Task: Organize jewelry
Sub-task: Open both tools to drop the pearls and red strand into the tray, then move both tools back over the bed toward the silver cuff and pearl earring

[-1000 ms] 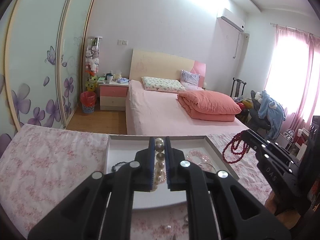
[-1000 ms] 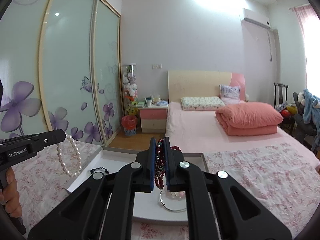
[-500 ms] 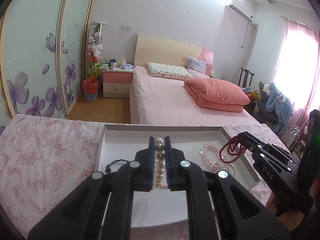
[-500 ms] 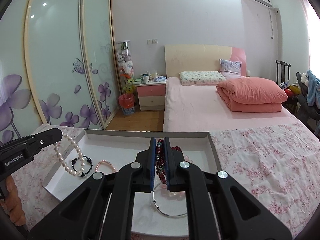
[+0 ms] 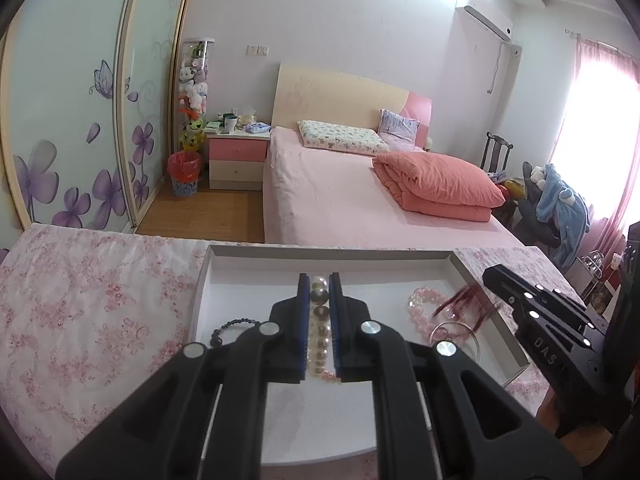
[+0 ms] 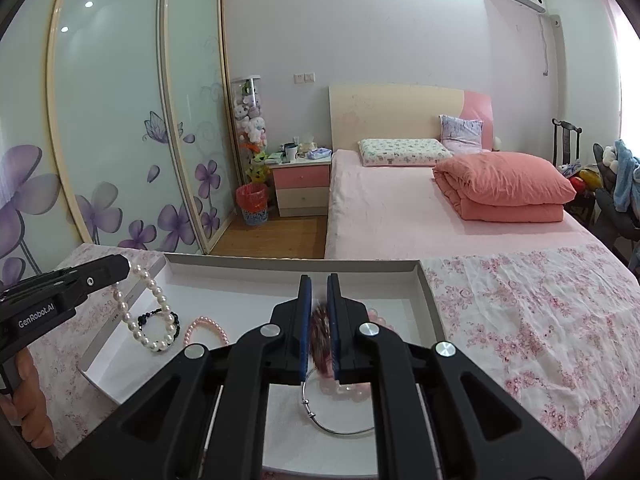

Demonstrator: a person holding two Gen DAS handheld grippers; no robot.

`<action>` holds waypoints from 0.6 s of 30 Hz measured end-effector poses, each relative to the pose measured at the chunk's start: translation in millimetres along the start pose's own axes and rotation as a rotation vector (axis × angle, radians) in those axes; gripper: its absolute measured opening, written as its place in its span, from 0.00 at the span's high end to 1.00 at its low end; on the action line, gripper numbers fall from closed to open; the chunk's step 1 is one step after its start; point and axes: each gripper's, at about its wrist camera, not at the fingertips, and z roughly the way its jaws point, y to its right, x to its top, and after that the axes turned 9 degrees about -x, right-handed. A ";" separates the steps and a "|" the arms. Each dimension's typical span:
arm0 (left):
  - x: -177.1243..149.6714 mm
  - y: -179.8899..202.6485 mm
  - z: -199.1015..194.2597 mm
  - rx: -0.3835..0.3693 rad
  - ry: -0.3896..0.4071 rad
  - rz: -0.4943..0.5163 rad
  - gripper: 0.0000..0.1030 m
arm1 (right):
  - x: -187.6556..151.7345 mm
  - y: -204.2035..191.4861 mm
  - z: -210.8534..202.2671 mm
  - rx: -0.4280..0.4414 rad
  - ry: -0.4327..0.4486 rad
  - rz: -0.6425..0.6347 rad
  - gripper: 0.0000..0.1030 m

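Right wrist: one tray (image 6: 430,300), four bracelets.

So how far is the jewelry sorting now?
Done: a black bead bracelet, a pink bracelet and a silver bangle lie in the white tray. In hand: left gripper holds pearls, right gripper red beads. Left: setting both down.
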 end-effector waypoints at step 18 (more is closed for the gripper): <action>-7.8 -13.7 -10.0 0.036 -0.018 -0.037 0.75 | -8.3 8.5 -10.4 -0.001 -0.016 0.003 0.61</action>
